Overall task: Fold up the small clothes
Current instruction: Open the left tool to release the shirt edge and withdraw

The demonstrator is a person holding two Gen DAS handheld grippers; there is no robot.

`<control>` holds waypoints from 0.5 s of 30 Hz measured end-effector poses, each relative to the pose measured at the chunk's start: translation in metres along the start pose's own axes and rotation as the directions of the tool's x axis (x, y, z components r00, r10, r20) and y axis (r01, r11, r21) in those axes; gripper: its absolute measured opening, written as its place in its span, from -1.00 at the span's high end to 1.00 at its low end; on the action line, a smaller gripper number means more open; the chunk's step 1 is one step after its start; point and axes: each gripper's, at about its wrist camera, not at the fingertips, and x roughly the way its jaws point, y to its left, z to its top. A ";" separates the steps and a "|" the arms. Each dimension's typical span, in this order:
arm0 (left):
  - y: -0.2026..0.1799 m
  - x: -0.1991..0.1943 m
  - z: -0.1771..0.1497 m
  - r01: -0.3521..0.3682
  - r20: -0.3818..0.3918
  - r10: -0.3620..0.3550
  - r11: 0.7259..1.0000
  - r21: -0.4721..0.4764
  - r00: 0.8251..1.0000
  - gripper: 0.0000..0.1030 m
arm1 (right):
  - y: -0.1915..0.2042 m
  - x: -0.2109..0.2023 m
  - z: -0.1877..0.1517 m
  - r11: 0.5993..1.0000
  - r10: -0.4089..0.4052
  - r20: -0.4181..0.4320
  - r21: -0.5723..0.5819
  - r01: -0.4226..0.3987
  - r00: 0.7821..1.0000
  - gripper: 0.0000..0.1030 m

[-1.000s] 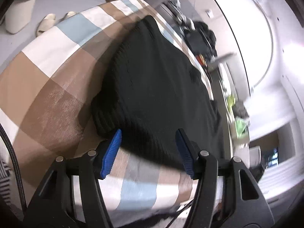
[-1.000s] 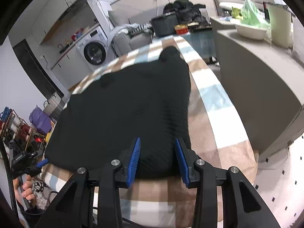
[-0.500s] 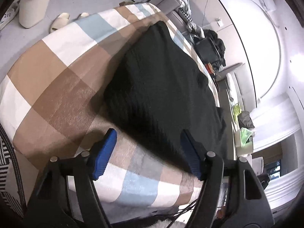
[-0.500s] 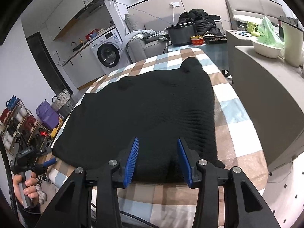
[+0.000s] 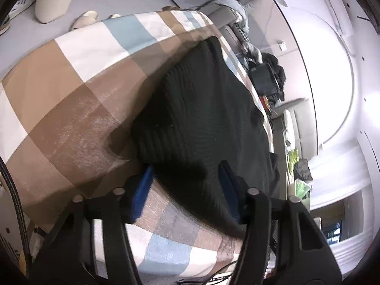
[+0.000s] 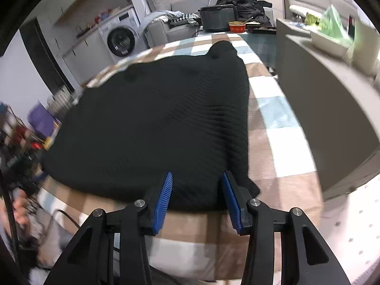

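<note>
A black knitted garment (image 5: 206, 109) lies spread flat on a table under a brown, white and blue checked cloth (image 5: 71, 109). My left gripper (image 5: 186, 185) straddles the garment's near corner. Its jaws are closing, the knit lies between the blue pads, and a gap shows on both sides. In the right wrist view the same garment (image 6: 161, 118) fills the middle of the checked cloth (image 6: 275, 152). My right gripper (image 6: 197, 194) stands open over the near hem by the right corner, with fabric between its pads and neither pad pressing on it.
A grey counter (image 6: 332, 109) runs close along the table's right side. A washing machine (image 6: 120, 40), a sofa, a dark pot (image 6: 217, 17) and a red bowl (image 6: 237, 26) stand beyond the far end. A white bin (image 5: 53, 2) and slippers (image 5: 85, 17) sit on the floor.
The left jaws spread wider, then narrowed over the garment's near corner. The right gripper sank closer to the hem, rolled a little, and its jaws parted slightly more.
</note>
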 end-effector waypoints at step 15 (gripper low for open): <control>-0.001 -0.006 0.003 0.032 0.054 -0.034 0.999 0.040 0.998 0.76 | -0.074 -0.011 -0.022 0.874 0.258 0.026 0.420 -0.245 0.966 0.01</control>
